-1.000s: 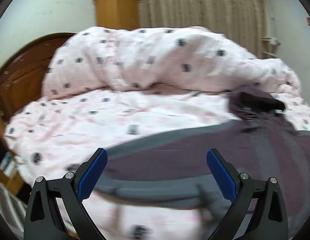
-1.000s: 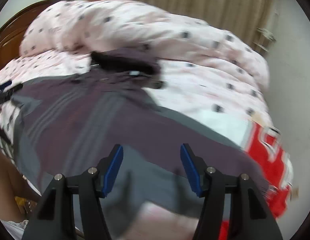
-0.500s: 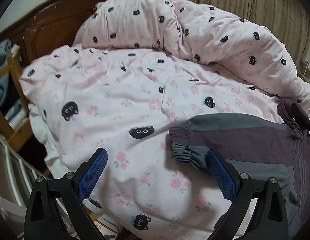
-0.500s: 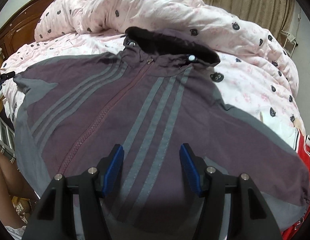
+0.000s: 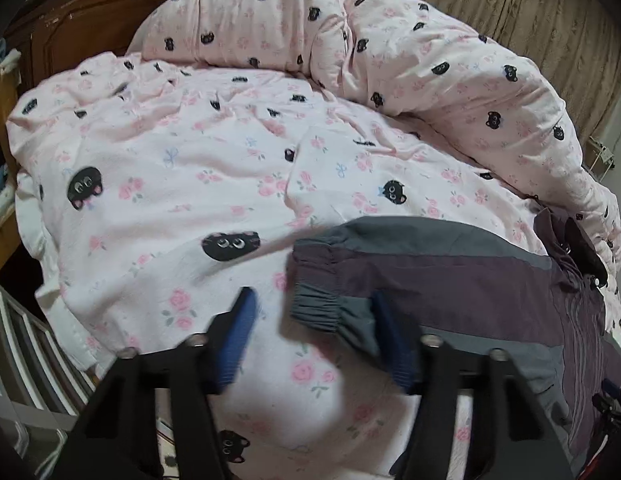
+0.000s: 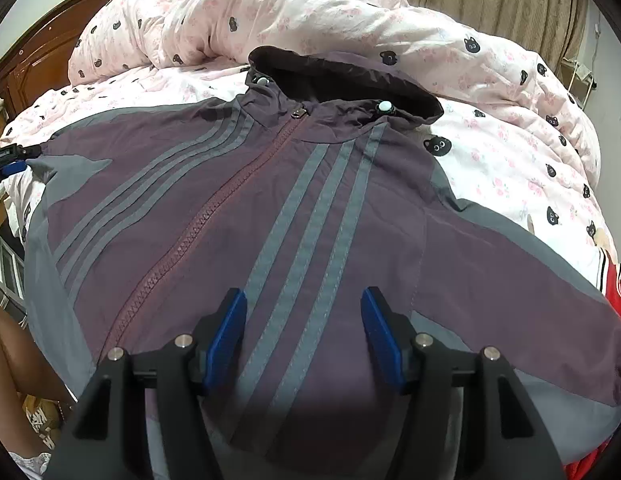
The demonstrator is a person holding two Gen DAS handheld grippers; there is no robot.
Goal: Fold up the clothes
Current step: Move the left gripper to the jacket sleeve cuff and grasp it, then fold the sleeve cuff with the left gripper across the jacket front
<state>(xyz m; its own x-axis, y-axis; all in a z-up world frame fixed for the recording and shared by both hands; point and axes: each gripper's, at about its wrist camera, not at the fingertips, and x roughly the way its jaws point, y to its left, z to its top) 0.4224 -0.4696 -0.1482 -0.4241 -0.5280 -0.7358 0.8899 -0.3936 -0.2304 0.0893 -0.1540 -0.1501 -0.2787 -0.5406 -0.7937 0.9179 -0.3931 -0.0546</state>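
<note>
A purple and grey hooded jacket (image 6: pixel 310 208) with grey stripes lies face up and spread flat on the bed, zip closed, hood at the far end. Its left sleeve (image 5: pixel 410 276) reaches across the pink sheet, with the elastic cuff (image 5: pixel 314 304) at its end. My left gripper (image 5: pixel 314 336) is open, its jaws either side of that cuff, the right finger over the sleeve. My right gripper (image 6: pixel 304 336) is open and empty just above the jacket's lower front. The left gripper also shows small in the right wrist view (image 6: pixel 8 162) at the sleeve end.
A pink duvet (image 5: pixel 350 40) with black cat faces is piled at the head of the bed. A wooden headboard (image 5: pixel 70 20) stands at the left. A red garment (image 6: pixel 614 292) lies at the bed's right edge. A person's bare leg (image 6: pixel 18 352) is at the lower left.
The left gripper has moved in on the sleeve cuff and its jaws have narrowed around it. The right gripper has stayed over the jacket front. The jacket lies flat after being swung out.
</note>
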